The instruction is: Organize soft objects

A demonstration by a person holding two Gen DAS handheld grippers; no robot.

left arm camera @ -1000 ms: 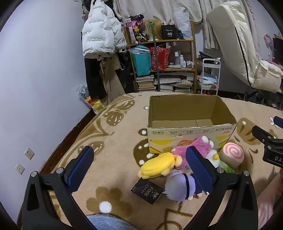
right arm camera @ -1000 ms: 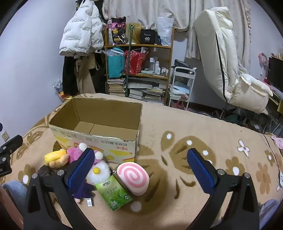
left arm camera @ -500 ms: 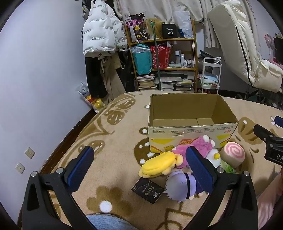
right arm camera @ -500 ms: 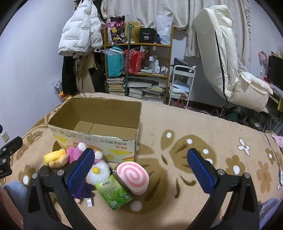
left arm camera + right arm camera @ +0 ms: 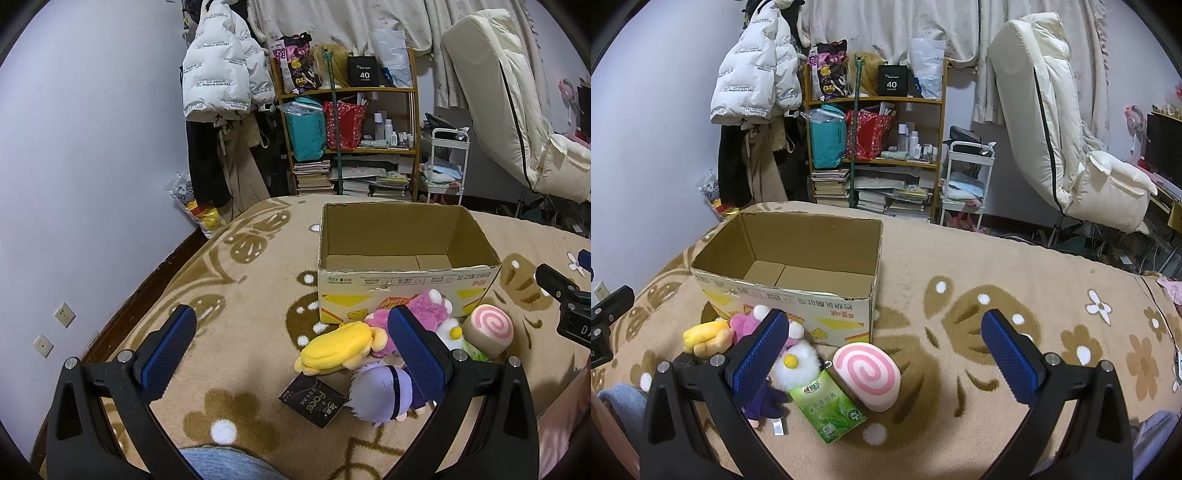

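Nothing has shifted — both grippers (image 5: 291,345) (image 5: 886,347) gape over plush toys (image 5: 798,360)

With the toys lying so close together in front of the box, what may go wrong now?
The plush toys touch one another, so a claw closing on the pink plush may also catch the yellow plush. The green tissue pack and black packet lie among them and might get boxed by mistake.

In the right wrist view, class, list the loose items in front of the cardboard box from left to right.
Yellow plush → pink plush → white fluffy plush → green tissue pack → pink swirl roll cushion.
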